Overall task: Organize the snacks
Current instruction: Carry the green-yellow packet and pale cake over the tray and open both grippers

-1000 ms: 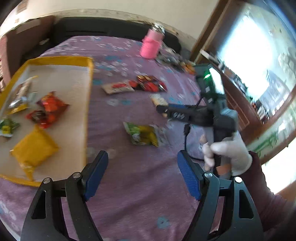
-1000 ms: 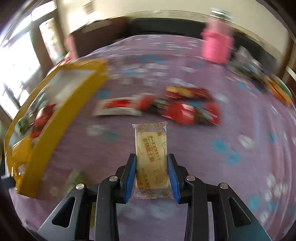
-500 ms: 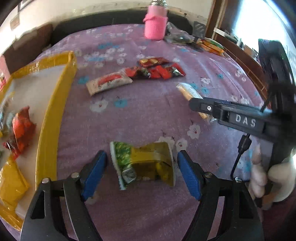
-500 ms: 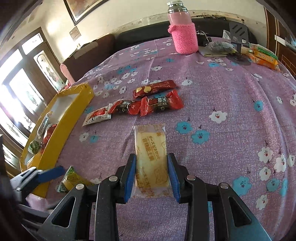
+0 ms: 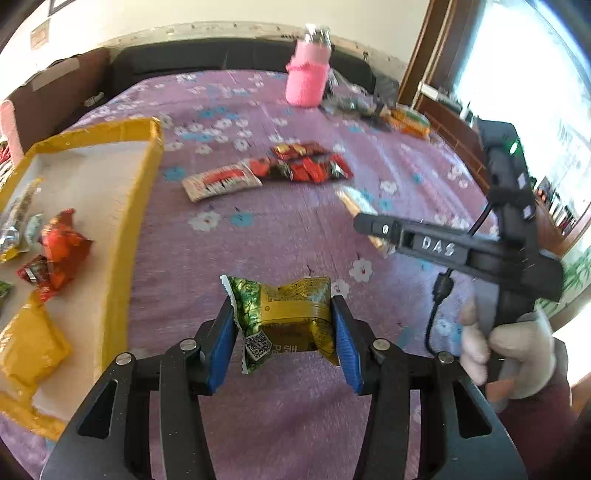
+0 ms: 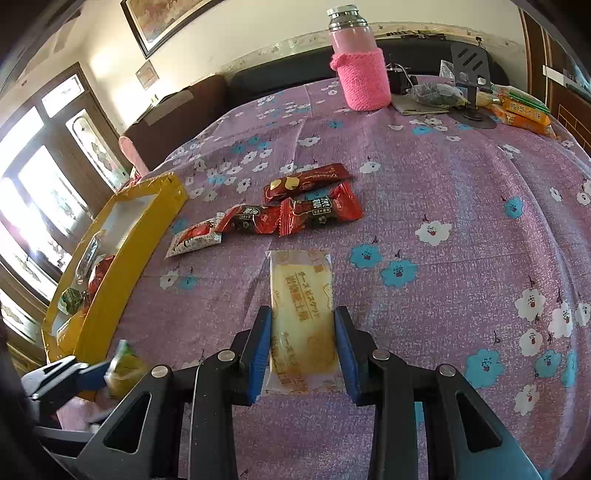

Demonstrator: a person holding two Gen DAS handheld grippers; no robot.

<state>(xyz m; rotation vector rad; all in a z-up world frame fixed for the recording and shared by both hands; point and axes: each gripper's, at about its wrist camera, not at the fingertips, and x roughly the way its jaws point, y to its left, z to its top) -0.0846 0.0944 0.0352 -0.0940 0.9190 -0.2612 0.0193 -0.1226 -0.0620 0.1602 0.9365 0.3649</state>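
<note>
The left tool has just closed, pinching the crinkly green-and-gold foil snack packet, likely bound for the yellow-rimmed cardboard tray at nine o'clock. The right tool grips a pale yellow plastic-wrapped biscuit packet lengthwise, ready for sorting too.

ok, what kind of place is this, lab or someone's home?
Most likely a home living room: a purple flowered tablecloth covers the table, a dark sofa lines the wall behind it, a framed picture hangs above, and a pink knit-sleeved bottle stands among household clutter.
</note>
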